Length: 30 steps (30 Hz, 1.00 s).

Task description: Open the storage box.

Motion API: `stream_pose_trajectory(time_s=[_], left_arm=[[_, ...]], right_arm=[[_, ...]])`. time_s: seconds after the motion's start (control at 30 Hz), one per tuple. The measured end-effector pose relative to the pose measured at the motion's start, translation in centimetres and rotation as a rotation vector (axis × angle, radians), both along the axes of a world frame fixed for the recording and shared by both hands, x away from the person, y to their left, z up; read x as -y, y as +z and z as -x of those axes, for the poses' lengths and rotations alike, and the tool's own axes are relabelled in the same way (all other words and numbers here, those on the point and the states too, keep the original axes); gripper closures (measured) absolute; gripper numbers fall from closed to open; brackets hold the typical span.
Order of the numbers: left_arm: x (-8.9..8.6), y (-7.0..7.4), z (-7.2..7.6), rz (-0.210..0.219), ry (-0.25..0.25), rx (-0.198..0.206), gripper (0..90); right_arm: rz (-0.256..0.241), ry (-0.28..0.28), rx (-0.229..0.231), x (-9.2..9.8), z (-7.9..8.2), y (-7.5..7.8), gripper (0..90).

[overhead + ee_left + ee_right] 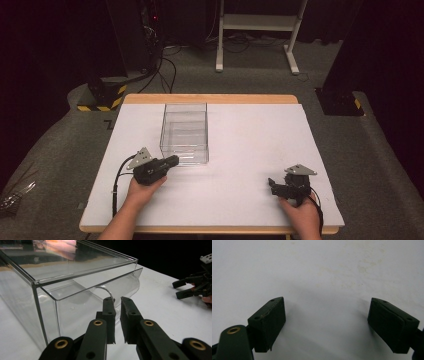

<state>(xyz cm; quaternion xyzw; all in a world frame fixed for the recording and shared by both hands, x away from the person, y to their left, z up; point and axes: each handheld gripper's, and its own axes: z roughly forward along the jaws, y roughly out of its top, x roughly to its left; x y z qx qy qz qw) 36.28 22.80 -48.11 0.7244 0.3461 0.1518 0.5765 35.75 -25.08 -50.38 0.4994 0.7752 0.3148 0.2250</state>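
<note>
A clear plastic box [184, 132] stands left of centre on the white table [250, 150], with a drawer-like front that bears a thin curved handle [103, 288]. My left gripper [172, 160] is at the box's near right corner. In the left gripper view the box [75, 272] is close in front, and the left gripper [117, 300] has its jaws drawn almost together around the handle's end. My right gripper [271, 184] rests near the table's front right, well apart from the box. It stands open [327, 307] over bare table and also shows open in the left gripper view [185, 288].
The table has a wooden far edge [210, 98]. Beyond it on the carpet are a white desk frame [257, 30], cables, and black posts with yellow-striped bases [102, 97]. White surface lies between the two grippers.
</note>
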Motion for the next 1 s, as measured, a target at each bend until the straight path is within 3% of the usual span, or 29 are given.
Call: stream_pose_trajectory(time_s=[0.43,1.0], left_arm=[[-0.2,-0.1,1.3,0.014,-0.023,-0.002,83.0],[-0.2,0.0,3.0,-0.002,-0.049,0.0,83.6]], right_arm=[[-0.001,0.002,0.0,0.0,0.0,0.0,15.6],[-0.001,0.002,0.001,0.0,0.0,0.0,15.7]])
